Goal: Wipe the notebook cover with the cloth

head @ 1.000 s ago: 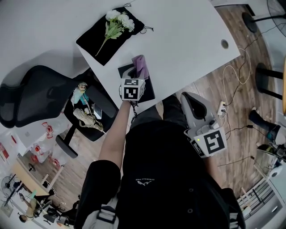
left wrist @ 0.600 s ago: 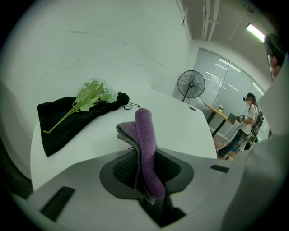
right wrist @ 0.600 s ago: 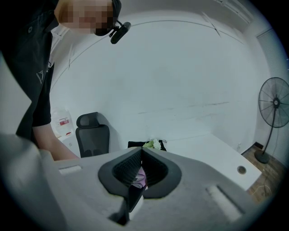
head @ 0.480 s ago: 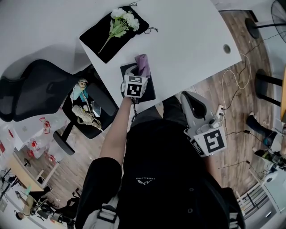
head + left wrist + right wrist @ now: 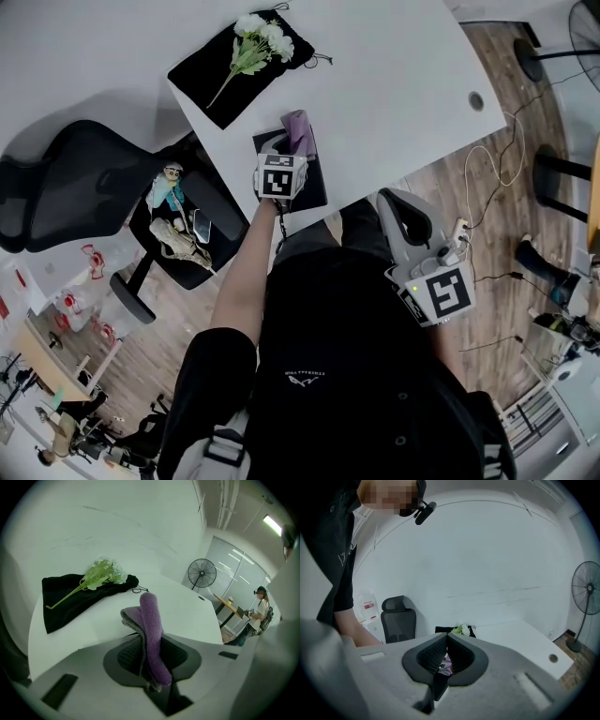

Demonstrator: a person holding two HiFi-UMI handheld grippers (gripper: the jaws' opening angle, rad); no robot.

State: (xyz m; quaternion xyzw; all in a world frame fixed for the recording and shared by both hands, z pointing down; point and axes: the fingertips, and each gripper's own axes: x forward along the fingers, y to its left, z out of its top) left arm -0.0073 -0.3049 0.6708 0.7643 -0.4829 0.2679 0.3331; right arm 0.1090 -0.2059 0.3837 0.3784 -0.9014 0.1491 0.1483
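Head view is showing the white tabletop (image 5: pixel 394 84) carrying a black pouch (image 5: pixel 211 80) with white flowers (image 5: pixel 253 37) toward its far left edge, and the dark notebook (image 5: pixel 314 187) lying at its near corner. The left hand-held gripper (image 5: pixel 281 155) is clamping the folded purple cloth (image 5: pixel 299 131) between nearly closed jaws, and the cloth is resting over the far end of the cover. Compared with a second ago, this hand-held gripper is sitting slightly farther up the notebook, so a short wiping stroke appears to be running toward the far edge; much of the cover probably still needs passes. The right hand-held gripper (image 5: pixel 446 639) is staying off the tabletop beside the person's body, jaws drawn together on nothing, in the same place as before.
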